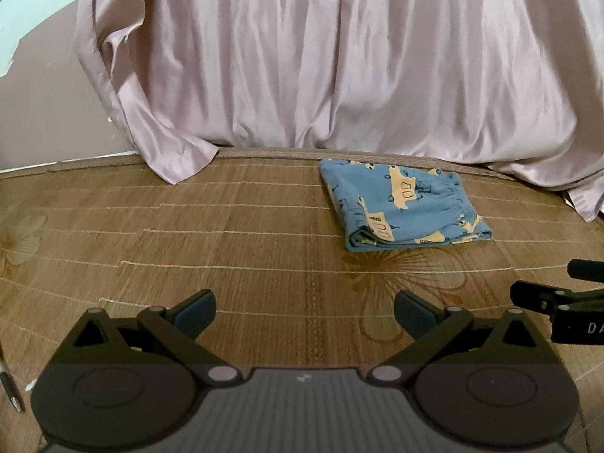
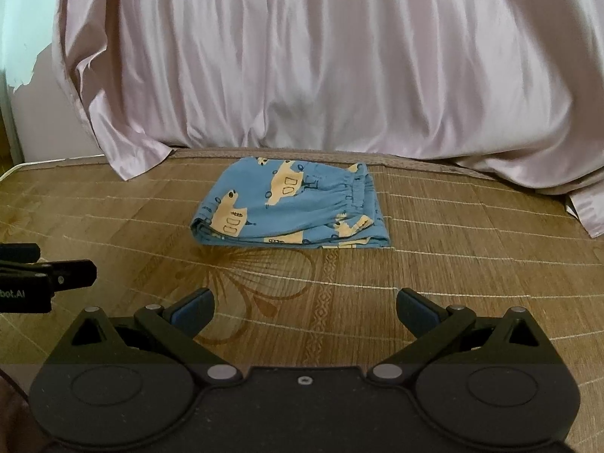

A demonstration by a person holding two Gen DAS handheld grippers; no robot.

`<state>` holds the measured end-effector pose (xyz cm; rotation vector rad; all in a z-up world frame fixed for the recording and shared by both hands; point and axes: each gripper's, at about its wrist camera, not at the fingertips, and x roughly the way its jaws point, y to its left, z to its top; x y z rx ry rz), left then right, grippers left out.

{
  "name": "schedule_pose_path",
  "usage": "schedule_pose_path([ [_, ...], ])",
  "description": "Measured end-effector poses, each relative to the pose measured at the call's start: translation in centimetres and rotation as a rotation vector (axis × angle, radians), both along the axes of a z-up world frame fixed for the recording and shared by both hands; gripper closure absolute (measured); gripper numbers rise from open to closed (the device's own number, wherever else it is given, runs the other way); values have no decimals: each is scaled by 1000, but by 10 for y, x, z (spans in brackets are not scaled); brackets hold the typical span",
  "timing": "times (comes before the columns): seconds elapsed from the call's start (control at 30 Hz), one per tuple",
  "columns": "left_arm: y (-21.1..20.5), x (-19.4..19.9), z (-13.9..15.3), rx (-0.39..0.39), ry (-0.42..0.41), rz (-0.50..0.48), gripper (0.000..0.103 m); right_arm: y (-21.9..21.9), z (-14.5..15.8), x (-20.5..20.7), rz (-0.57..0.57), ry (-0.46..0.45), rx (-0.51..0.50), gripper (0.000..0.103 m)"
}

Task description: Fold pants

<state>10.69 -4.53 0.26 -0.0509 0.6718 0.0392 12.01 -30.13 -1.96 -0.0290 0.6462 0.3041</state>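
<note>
Lying folded on the mat (image 2: 453,283), pants (image 2: 290,207) beyond both spread tongs.

Between the left gripper (image 1: 304,313) and the folded pants (image 1: 400,205) the woven mat (image 1: 188,234) lies bare, as it does ahead of the right gripper (image 2: 304,313); both stand with fingers spread wide, holding nothing. Behind the pants a pink curtain (image 1: 339,56) drapes onto the mat's far edge. A pen (image 1: 9,385) lies at the left edge.
</note>
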Motion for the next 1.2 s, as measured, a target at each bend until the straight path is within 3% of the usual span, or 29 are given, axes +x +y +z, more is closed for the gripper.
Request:
schedule_pose_path([
  [1.2, -1, -3, 0, 7, 7, 13, 0, 0, -3, 1, -2, 13, -1, 1],
])
